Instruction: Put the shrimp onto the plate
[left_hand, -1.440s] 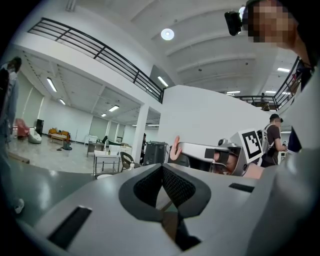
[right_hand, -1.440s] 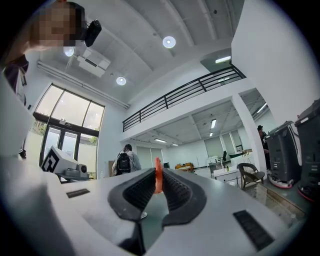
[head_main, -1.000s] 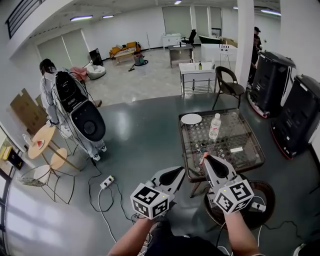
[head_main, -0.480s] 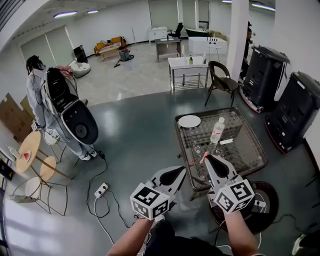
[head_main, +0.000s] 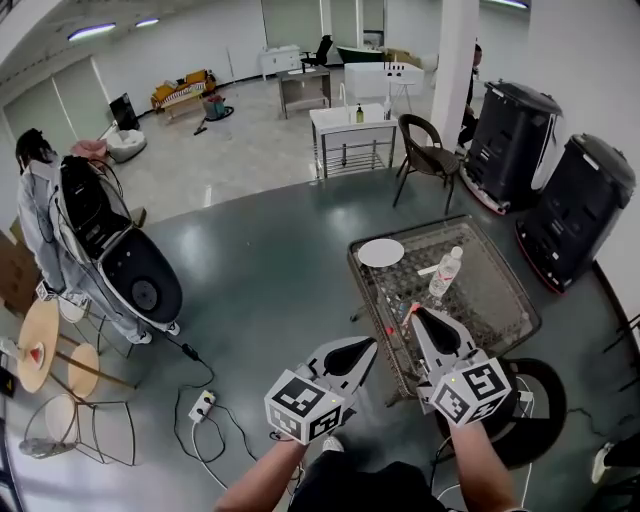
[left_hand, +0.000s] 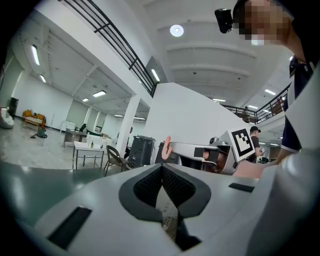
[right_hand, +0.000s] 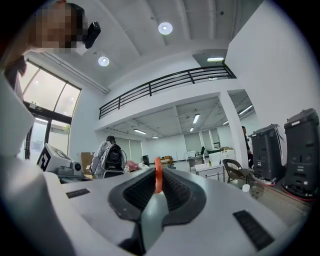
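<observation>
Grey hall floor (head_main: 270, 290) below. Left gripper (head_main: 371, 343) jaws pressed together, nothing betw. Right gripper (head_main: 412, 311) clamps orange shrimp (right_hand: 158, 176) at tips, over near side of glass table (head_main: 490, 300). White plate (head_main: 381, 253) at far corner, well apart; bottle (head_main: 443, 275) label too small to read.

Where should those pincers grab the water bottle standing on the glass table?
Likely the bottle's straight middle, approached level from the person's side of the table. It stands upright, apart from the plate, so jaws can close across its round sides. The left gripper is shut and empty; the right gripper holds the shrimp.
</observation>
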